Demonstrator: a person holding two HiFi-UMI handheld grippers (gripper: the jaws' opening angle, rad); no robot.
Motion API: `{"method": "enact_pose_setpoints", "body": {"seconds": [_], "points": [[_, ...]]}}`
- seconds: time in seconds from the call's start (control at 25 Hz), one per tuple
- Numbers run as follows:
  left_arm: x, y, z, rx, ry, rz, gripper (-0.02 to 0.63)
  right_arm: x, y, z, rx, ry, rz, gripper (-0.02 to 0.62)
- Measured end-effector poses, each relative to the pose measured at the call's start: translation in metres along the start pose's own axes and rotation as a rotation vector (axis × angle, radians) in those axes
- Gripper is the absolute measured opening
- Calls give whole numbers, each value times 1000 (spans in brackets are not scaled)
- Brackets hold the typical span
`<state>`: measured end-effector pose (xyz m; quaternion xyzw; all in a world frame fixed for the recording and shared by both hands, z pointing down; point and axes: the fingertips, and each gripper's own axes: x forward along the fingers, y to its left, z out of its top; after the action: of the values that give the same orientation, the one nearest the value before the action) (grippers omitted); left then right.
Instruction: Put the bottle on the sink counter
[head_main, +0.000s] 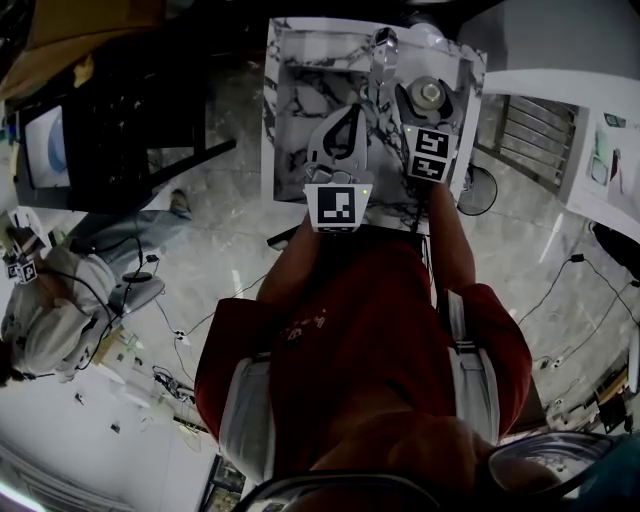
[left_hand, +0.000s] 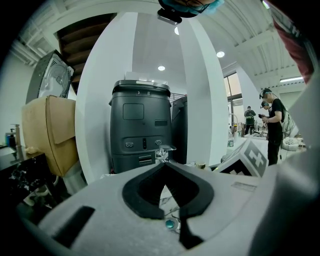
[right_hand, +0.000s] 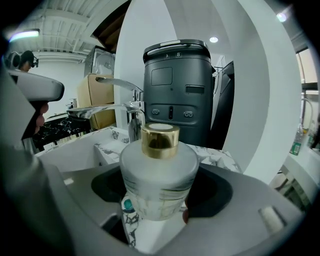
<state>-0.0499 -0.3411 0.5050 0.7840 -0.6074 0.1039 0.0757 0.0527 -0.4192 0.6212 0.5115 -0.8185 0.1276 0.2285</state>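
The bottle, frosted white with a gold cap, stands upright between the jaws of the right gripper, whose dark pads press on its sides with the jaws spread wide around it. In the head view it sits at the upper right of centre, held over the right part of the marble-patterned sink worktop, near the chrome faucet. I cannot tell whether its base touches anything.

To its left in that view, the left gripper also reaches over the sink. Its jaw tips meet and it holds nothing; marble shows through the loop behind the tips.

Behind the sink stands a dark grey machine, with a cardboard box to its left.
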Motion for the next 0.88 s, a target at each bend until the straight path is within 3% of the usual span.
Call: {"method": "enact_pose_setpoints", "body": {"seconds": [0.24, 0.68, 0.88], "points": [[6, 3, 0, 27, 1, -2, 3, 12, -5, -3, 8, 6, -11, 341], [12, 2, -20, -15, 72, 0, 3, 34, -15, 0, 0, -1, -24, 341], [17, 3, -15, 9, 38, -5, 3, 41, -16, -2, 4, 3, -25, 341]]}}
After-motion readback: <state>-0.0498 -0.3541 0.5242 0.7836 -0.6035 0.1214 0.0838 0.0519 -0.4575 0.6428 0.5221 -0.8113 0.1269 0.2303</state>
